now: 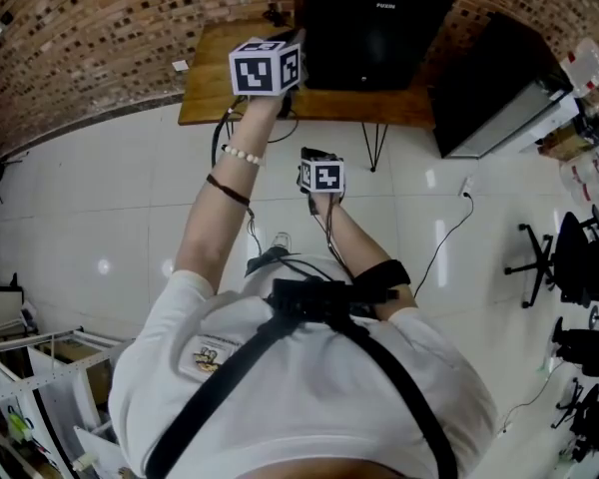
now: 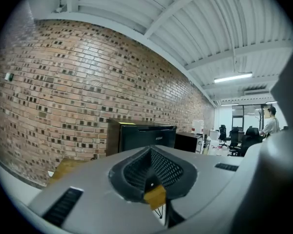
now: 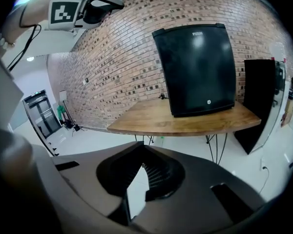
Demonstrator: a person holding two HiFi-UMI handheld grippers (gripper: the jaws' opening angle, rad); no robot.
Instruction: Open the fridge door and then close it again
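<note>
Left gripper [image 2: 151, 179] fingers clenched, empty; right gripper [image 3: 139, 177] likewise. Closed mini fridge [image 3: 198, 67] stands on table [image 3: 151, 118] at 12 o'clock, well apart from both. Risk, imo: clenched fingers can't catch door edge w/o opening first; a hard tug could drag fridge across table.

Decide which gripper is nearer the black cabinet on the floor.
Right. The right gripper hangs low, left of the cabinet; the left gripper sits higher and farther left.
</note>
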